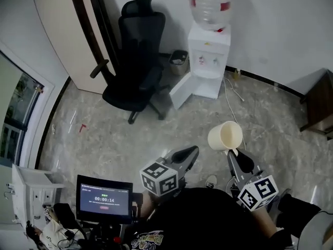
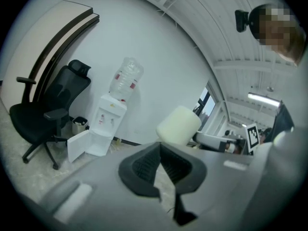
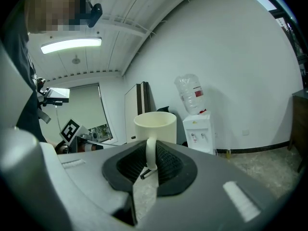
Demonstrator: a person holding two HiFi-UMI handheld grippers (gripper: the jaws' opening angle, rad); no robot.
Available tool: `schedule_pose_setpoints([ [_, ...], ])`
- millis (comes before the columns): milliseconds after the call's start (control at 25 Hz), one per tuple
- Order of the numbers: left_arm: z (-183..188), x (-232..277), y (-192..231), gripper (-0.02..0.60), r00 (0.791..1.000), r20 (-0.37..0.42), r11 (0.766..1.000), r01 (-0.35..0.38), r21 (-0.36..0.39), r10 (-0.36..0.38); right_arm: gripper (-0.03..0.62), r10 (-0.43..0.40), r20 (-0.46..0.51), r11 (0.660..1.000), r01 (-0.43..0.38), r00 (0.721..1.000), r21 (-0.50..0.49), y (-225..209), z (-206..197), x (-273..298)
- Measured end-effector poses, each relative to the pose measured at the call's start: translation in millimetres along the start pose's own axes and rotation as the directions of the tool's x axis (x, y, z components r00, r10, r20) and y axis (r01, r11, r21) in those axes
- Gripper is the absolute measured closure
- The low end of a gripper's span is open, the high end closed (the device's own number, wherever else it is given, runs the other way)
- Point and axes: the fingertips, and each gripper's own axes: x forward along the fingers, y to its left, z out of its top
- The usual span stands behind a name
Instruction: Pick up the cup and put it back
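A cream cup point(image 1: 225, 136) hangs in the air above the marble floor, tilted so its mouth faces up toward the head view. My right gripper point(image 1: 234, 152) is shut on the cup's handle point(image 3: 150, 153), with the cup body point(image 3: 155, 126) standing upright just past the pads. My left gripper point(image 1: 193, 151) is held to the left of the cup, apart from it, its jaws together with nothing between them. In the left gripper view the cup point(image 2: 178, 125) shows beyond that gripper's point(image 2: 161, 165) tips.
A water dispenser point(image 1: 208, 61) with its lower door open stands at the far wall. Beside it are a small bin point(image 1: 178, 61) and a black office chair point(image 1: 132, 72). A monitor point(image 1: 104, 198) and white cabinet point(image 1: 31, 191) are near left; dark furniture point(image 1: 320, 105) is at right.
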Motion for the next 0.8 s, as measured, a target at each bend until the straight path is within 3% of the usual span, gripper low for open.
schedule_pose_setpoints([
  [520, -23.3, 59.6, -43.8, 0.577, 0.996, 0.017, 0.996, -0.085, -0.029, 0.085, 0.542, 0.063, -0.025, 0.998, -0.062, 0.998, 0.026, -70.6, -3.3, -36.9],
  [800, -14.6, 65.0, -34.5, 0.577, 0.992, 0.043, 0.991, -0.113, -0.065, 0.116, 0.542, 0.074, -0.037, 0.997, -0.073, 0.997, 0.026, -81.1, 3.8, -29.1],
])
